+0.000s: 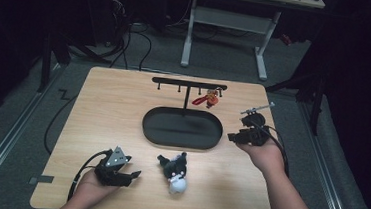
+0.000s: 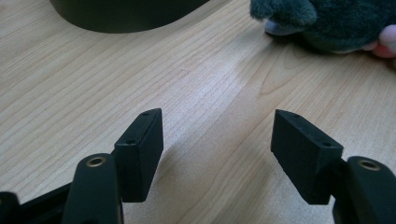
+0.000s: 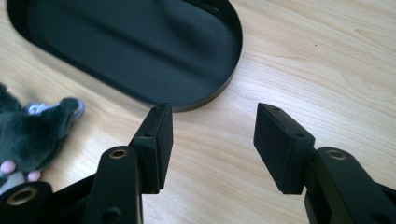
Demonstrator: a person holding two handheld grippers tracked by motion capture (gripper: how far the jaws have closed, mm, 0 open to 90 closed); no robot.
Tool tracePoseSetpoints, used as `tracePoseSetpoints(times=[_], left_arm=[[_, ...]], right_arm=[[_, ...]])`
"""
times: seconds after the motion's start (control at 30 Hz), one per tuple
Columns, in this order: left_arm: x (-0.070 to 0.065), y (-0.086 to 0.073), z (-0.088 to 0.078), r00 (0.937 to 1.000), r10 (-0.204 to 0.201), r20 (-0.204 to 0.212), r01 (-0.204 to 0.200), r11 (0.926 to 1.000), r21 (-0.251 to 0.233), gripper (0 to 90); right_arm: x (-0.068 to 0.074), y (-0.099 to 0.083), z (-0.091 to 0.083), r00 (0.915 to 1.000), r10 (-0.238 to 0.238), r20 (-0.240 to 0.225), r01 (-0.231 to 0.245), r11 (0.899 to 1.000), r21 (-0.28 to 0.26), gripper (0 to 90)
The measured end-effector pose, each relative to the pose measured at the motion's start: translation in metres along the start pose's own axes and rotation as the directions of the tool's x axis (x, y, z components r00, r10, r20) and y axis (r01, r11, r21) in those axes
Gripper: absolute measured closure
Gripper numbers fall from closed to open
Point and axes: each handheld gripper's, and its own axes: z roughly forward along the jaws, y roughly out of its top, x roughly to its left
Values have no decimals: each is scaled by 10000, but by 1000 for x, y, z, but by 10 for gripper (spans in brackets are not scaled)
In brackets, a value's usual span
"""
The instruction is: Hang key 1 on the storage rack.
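A black and white plush toy (image 1: 175,171) lies on the wooden table near the front, below the black oval tray (image 1: 182,128). My left gripper (image 1: 135,175) rests low at the front left, open and holding nothing, its jaws pointing right toward the plush toy (image 2: 336,23). My right gripper (image 1: 231,136) hovers by the tray's right end, open and holding nothing; the tray (image 3: 140,51) lies just ahead of its jaws and the plush toy (image 3: 32,133) is off to the left. A red keychain (image 1: 209,99) hangs on the black T-shaped stand (image 1: 189,84) that rises from the tray.
Bare wood (image 1: 108,103) lies left of the tray. Beyond the table's far edge stand a white desk frame (image 1: 227,22) and cables on grey floor. The stand has several small hooks under its bar.
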Motion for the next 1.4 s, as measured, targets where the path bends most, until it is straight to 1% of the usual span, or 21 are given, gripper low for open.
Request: tracePoseSetpoints(times=[0.03,0.1,0.17,0.3,0.33,0.37,0.4,0.5,0.67,0.7,0.73,0.8,0.83,0.87,0.93,1.0,1.07,1.13,1.2,1.3,1.4], left_arm=[[0,0,0,10000,-10,1,10,10000,7,347],[-1,1,1,10000,-3,12,3,10000,24,347],[-2,1,1,10000,4,40,-4,10000,53,347],[-3,1,1,10000,-16,71,16,10000,37,347],[-4,1,0,10000,-10,79,9,10000,49,347],[-4,1,0,10000,-15,89,14,10000,57,347],[-5,1,0,10000,-21,87,21,10000,52,347],[-8,1,0,9999,-7,137,6,10000,84,347],[-10,1,-1,9998,-22,185,21,10000,74,347],[-10,1,-1,9998,-41,203,40,10000,40,349],[-12,2,-1,9997,-37,239,37,10000,29,350],[-13,3,0,9996,-20,274,19,10000,15,351],[-13,3,0,9996,-20,274,19,10000,15,353],[-15,4,1,9995,13,316,-13,10000,-15,354],[-18,6,2,9992,67,398,-65,10000,-46,356],[-20,7,3,9991,122,403,-120,9999,-39,356],[-24,10,3,9986,119,525,-113,9999,-112,359],[-26,12,3,9983,130,564,-124,9999,-117,361],[-31,15,3,9989,132,459,-127,9999,-92,381],[-37,17,3,9993,86,374,-77,9996,-261,440],[-40,19,3,9992,159,376,-149,9995,-265,522]], right_arm=[[3,-5,-2,9996,-218,184,221,9997,-123,469],[7,-16,-6,9997,-257,60,260,9982,-538,462],[13,-28,-8,9986,-484,197,500,9944,-934,458],[24,-52,-3,9966,-779,263,809,9862,-1445,449],[24,-52,-3,9966,-779,263,809,9862,-1445,449],[29,-65,2,9957,-875,315,915,9817,-1671,447],[29,-65,2,9957,-875,315,915,9817,-1671,447],[38,-91,16,9913,-1217,506,1295,9705,-2035,429],[43,-116,30,9927,-1139,397,1200,9648,-2338,425],[45,-122,32,9933,-1090,394,1155,9605,-2532,425],[47,-135,34,9939,-996,483,1094,9507,-2902,422],[47,-153,34,9956,-819,455,929,9235,-3721,434],[47,-160,33,9962,-780,396,871,9229,-3752,443],[45,-162,29,9961,-819,325,881,9278,-3626,413],[41,-168,23,9945,-899,530,1036,9117,-3977,429],[38,-170,24,9963,-745,436,857,9124,-4003,433],[36,-172,28,9996,-270,28,259,9208,-3891,437],[36,-171,28,9995,-304,-15,273,9178,-3961,437],[41,-169,31,9984,-558,75,544,9213,-3849,437],[44,-168,33,9968,-788,95,765,9228,-3776,438],[44,-168,31,9974,-721,43,682,9205,-3848,442]])
